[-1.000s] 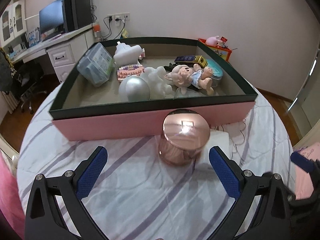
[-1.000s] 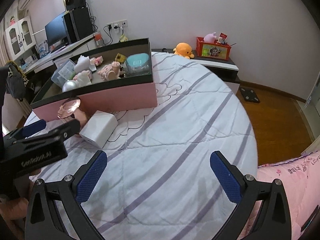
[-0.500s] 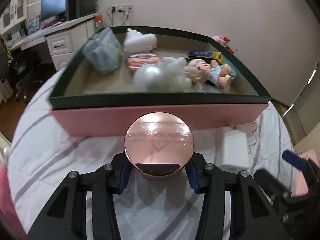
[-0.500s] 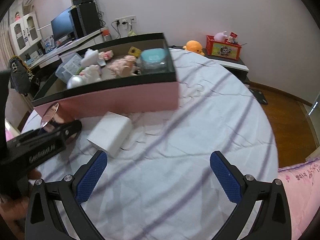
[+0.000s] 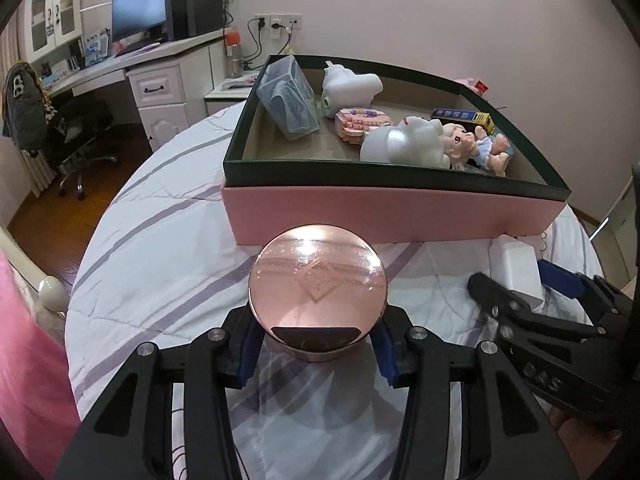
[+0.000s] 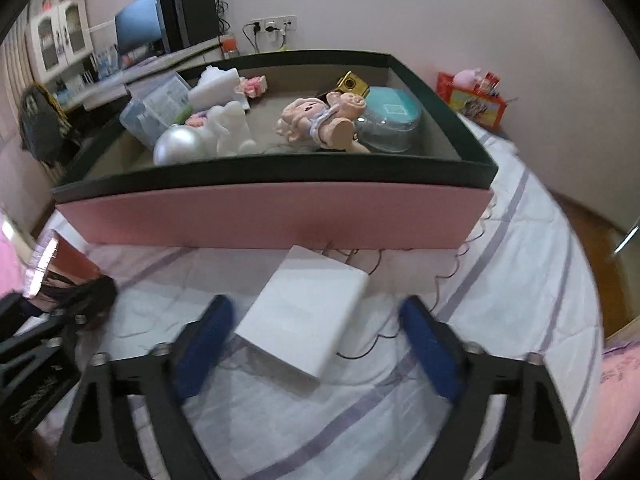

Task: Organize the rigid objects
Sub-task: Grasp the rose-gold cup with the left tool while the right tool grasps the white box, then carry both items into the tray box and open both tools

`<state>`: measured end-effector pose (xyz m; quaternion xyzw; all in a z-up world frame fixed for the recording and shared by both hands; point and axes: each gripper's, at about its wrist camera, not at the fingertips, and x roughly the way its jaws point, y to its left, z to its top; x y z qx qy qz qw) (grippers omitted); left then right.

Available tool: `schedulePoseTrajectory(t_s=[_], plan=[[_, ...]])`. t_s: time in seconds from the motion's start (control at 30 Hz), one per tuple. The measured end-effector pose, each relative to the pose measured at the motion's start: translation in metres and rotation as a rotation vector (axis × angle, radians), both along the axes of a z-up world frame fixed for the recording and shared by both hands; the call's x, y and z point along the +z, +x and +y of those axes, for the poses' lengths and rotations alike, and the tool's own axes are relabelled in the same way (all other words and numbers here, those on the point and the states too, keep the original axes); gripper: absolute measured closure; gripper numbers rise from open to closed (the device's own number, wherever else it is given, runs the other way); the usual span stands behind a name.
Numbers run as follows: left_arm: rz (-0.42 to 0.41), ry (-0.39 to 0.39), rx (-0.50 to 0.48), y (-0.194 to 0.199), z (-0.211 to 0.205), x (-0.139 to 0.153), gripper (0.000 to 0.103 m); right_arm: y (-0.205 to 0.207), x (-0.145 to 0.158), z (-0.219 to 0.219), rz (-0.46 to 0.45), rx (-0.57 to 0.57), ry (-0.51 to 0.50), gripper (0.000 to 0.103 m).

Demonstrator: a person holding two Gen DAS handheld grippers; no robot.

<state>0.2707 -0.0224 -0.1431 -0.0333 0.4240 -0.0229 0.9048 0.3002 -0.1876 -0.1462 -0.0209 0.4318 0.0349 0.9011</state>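
My left gripper (image 5: 316,354) is shut on a rose-gold round jar (image 5: 318,286) and holds it above the striped bedsheet, in front of the pink storage box (image 5: 400,216). The jar also shows at the left edge of the right wrist view (image 6: 48,268). My right gripper (image 6: 316,344) is open, with its blue pads on either side of a white rectangular box (image 6: 306,312) that lies on the sheet just before the pink box (image 6: 272,216). The white box also shows in the left wrist view (image 5: 516,266).
The pink box with a dark green rim holds a doll (image 6: 316,116), a silver ball (image 6: 178,146), a teal round tin (image 6: 390,122), a clear plastic case (image 5: 288,104) and white figures. A desk with a monitor (image 5: 138,14) stands beyond the bed.
My left gripper closed on the rose-gold jar and lifted it slightly. My right gripper moved left and forward until it straddled the white box.
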Motion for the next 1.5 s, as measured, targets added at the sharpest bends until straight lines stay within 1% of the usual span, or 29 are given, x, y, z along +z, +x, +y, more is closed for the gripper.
schedulePoseTrajectory(t_s=[0.03,0.07,0.17,0.33,0.4,0.63,0.8,0.93,1.03,1.1,1.17,1.33,1.5], plan=[[-0.002,0.001,-0.001,0.000,-0.001,0.000,0.056,-0.002,0.001,0.000,-0.006,0.002,0.006,0.041],[-0.004,0.002,-0.002,-0.002,-0.001,0.000,0.056,-0.002,0.002,-0.001,-0.009,0.008,0.015,0.044],[-0.005,-0.002,-0.005,-0.004,-0.002,0.001,0.056,-0.006,0.002,-0.003,-0.013,0.017,0.030,0.047],[-0.017,0.001,-0.006,-0.011,0.000,0.007,0.056,-0.018,0.009,-0.015,-0.017,0.027,0.104,0.061],[-0.022,0.001,-0.008,-0.014,0.001,0.009,0.056,-0.025,0.012,-0.019,-0.016,0.031,0.130,0.062],[-0.039,0.003,-0.017,-0.023,0.000,0.017,0.056,-0.034,0.015,-0.021,-0.018,0.035,0.154,0.062],[-0.065,0.004,-0.015,-0.030,0.003,0.029,0.056,-0.045,0.029,-0.019,-0.044,0.048,0.170,0.062],[-0.089,0.003,-0.019,-0.035,0.005,0.041,0.056,-0.053,0.048,-0.018,-0.080,0.065,0.190,0.062],[-0.110,0.002,-0.026,-0.037,0.007,0.053,0.056,-0.058,0.068,-0.018,-0.115,0.083,0.218,0.062],[-0.124,-0.001,-0.031,-0.036,0.007,0.061,0.056,-0.058,0.081,-0.019,-0.142,0.093,0.219,0.062],[-0.146,0.003,-0.036,-0.032,0.006,0.071,0.056,-0.055,0.092,-0.018,-0.162,0.109,0.227,0.062],[-0.214,0.019,-0.054,-0.010,0.004,0.102,0.056,-0.037,0.115,-0.014,-0.217,0.131,0.196,0.062],[-0.245,0.019,-0.067,0.028,-0.001,0.121,0.056,0.000,0.129,-0.012,-0.243,0.147,0.184,0.062]])
